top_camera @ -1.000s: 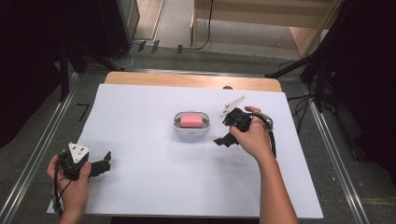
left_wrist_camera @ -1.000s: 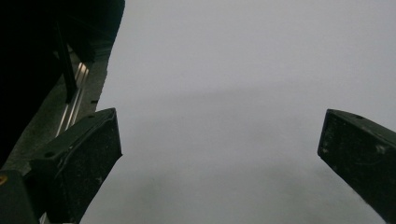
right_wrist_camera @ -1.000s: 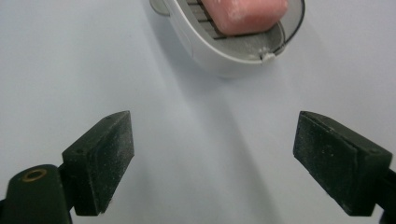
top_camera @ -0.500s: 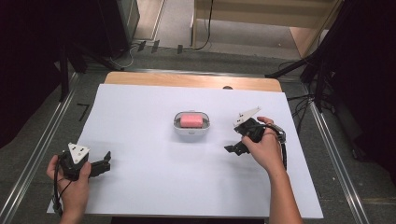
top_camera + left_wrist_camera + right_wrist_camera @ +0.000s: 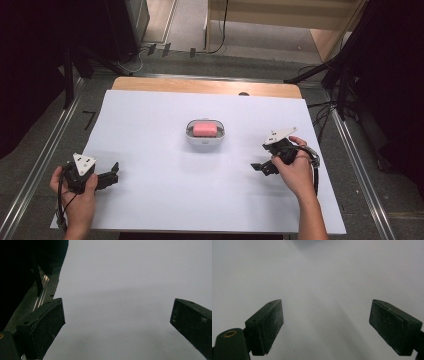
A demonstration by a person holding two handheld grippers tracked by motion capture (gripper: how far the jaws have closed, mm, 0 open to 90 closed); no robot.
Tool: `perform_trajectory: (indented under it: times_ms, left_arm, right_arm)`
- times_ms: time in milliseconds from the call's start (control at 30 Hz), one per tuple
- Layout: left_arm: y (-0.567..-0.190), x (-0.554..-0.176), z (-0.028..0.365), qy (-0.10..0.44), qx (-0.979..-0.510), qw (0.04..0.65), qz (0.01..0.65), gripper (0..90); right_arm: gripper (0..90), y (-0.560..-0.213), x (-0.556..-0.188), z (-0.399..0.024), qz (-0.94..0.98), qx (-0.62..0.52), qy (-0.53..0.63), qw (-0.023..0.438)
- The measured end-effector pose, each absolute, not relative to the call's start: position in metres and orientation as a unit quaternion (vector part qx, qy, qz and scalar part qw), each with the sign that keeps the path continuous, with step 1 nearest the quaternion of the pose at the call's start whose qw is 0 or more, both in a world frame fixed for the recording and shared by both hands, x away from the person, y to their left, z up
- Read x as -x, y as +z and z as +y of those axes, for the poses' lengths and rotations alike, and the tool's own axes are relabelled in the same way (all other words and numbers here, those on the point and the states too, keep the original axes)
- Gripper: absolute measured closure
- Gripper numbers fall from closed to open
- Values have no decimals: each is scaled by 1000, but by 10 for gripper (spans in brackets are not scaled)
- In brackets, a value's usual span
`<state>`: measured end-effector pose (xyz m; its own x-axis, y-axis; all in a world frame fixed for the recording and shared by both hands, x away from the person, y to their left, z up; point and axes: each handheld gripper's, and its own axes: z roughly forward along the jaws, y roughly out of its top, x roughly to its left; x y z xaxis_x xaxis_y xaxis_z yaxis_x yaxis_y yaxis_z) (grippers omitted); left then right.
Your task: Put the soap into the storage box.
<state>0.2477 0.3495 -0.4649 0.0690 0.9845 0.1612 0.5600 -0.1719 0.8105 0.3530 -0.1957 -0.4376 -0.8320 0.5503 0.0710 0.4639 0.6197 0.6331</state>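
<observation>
A pink soap bar (image 5: 204, 129) lies in a small white oval soap dish (image 5: 205, 141) at the middle of the desk (image 5: 165, 200), which is covered by a white sheet. The dish stands well apart from both tongs, to the left of and a little beyond the right tongs (image 5: 261, 167), and far to the right of and beyond the left tongs (image 5: 114, 173).

The right tongs, in the person's right hand (image 5: 295, 170), point left across the sheet toward the area in front of the dish. Its jaws stand apart with nothing between them; in the right gripper view the two black pads (image 5: 265, 326) frame bare white sheet.

The left tongs, in the left hand (image 5: 77, 195), sits near the front left corner of the desk and points right. Its jaws gape wide and hold nothing; the left gripper view shows white sheet between them and the metal rail (image 5: 41, 293) at the desk's edge beside one jaw
</observation>
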Motion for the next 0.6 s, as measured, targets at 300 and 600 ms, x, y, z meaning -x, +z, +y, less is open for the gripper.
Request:
perform_trajectory:
  times_ms: [300, 600]
  left_arm:
    - [-465, -248, 349, 368, -672, 288, 575, 0]
    - [-465, -247, 349, 369, -674, 288, 572, 0]
  right_arm:
    - [129, -449, -338, -218, 881, -308, 351, 73]
    - [129, -460, -323, -241, 863, -328, 374, 83]
